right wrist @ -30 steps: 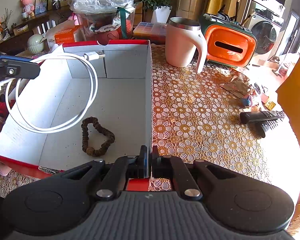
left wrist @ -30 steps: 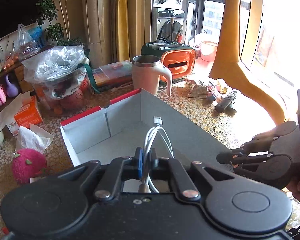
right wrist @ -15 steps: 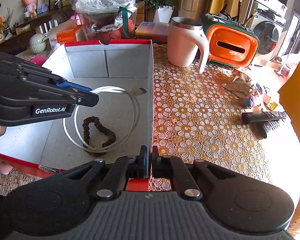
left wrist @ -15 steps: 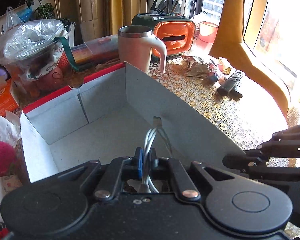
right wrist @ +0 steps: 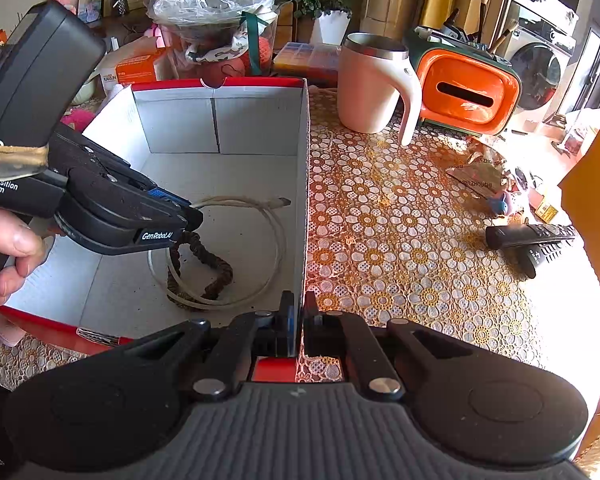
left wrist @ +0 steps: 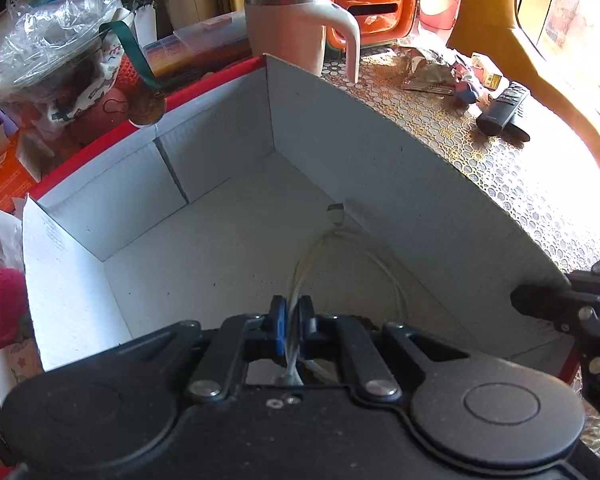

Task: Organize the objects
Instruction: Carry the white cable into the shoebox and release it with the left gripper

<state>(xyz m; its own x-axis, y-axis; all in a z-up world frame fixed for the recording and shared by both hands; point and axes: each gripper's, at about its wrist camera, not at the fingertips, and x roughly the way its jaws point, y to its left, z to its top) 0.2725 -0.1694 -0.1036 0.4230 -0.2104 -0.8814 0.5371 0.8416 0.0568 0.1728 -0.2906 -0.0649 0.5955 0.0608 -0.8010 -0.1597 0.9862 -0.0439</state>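
Left gripper (right wrist: 194, 216): clamping the cable (right wrist: 274, 236), now lowered deep into the box (right wrist: 304, 184).
Cable: loop, earlier hanging above, now lying on the box floor around the bead bracelet (right wrist: 212, 264).
Right gripper (right wrist: 296, 320): staying pinched on the box's right wall.

Right gripper (right wrist: 296, 322) clamps box (right wrist: 304, 184) wall; inside box, left gripper (right wrist: 194, 216) grips white cable (right wrist: 274, 240) over brown band (right wrist: 216, 258)
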